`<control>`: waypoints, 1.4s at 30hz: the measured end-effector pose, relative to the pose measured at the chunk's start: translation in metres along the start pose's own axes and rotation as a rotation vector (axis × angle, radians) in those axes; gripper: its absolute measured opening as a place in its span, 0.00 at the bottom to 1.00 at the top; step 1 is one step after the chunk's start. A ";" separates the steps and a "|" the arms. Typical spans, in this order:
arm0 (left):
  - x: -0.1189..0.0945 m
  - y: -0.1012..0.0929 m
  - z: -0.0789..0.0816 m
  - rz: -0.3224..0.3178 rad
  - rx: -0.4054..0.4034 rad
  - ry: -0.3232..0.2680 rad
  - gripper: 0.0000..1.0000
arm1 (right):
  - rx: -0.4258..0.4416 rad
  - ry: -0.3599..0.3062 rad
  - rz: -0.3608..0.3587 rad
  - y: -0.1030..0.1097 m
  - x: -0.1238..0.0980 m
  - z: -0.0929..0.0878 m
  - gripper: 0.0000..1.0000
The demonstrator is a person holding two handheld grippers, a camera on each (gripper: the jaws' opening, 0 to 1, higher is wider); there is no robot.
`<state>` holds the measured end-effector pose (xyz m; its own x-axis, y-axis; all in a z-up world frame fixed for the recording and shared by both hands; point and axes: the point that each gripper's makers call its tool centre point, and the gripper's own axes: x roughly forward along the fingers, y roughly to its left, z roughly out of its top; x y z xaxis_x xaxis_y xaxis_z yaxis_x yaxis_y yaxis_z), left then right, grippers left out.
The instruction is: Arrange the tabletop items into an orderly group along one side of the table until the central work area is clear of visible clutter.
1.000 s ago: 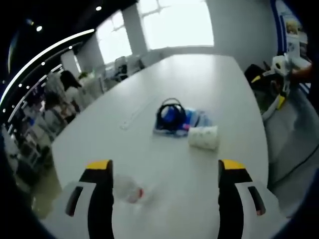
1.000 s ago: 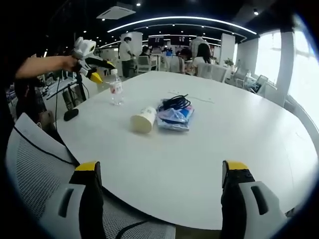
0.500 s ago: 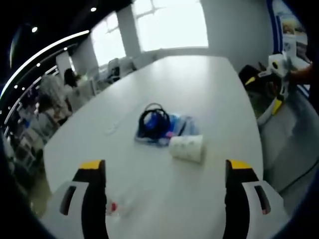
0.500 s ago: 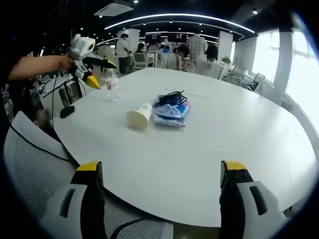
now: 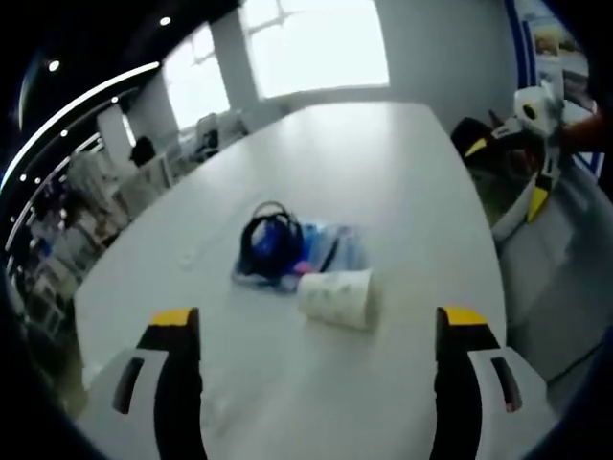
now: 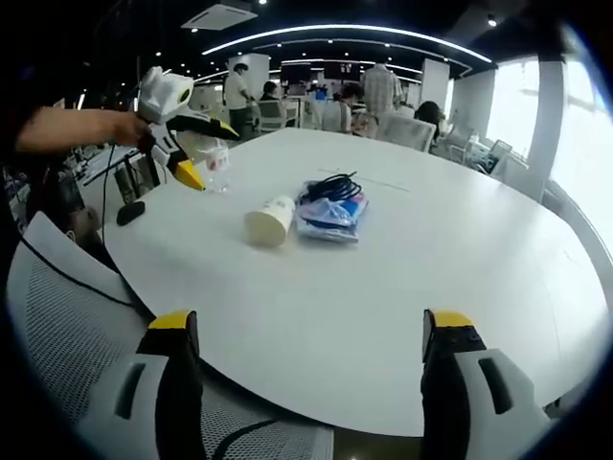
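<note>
A paper cup (image 5: 335, 297) lies on its side on the white table (image 5: 383, 172). Just behind it is a blue bag with a black cable (image 5: 275, 247) coiled on top. My left gripper (image 5: 318, 318) is open, its jaws spread wide in front of the cup. In the right gripper view, the same cup (image 6: 268, 220) and blue bag (image 6: 331, 211) lie mid-table. A small clear bottle (image 6: 218, 165) stands near the far left edge. There the left gripper (image 6: 209, 153), held by a hand, has an open jaw on each side of the bottle. My right gripper (image 6: 308, 321) is open at the near edge.
A grey mesh chair (image 6: 57, 326) stands against the near table edge, with a small black object (image 6: 129, 213) beyond it. The right gripper (image 5: 527, 144) is at the table's right side in the left gripper view. People and chairs (image 6: 383, 105) fill the far background.
The left gripper has moved down to the bottle, and its jaws now flank it. The bottle has slipped out of the bottom of the left gripper view. The right gripper has held still.
</note>
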<state>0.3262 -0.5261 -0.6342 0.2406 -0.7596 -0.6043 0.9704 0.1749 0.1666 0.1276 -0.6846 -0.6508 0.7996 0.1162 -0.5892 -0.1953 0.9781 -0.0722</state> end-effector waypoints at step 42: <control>0.089 -0.029 -0.014 -0.005 0.210 0.055 0.40 | 0.004 0.032 -0.053 -0.013 0.002 -0.004 0.85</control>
<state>0.3194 -0.5900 -0.7034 0.2419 -0.7236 -0.6465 0.9475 0.0325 0.3181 0.1291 -0.6981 -0.6540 0.7902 0.0587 -0.6101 -0.1510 0.9834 -0.1010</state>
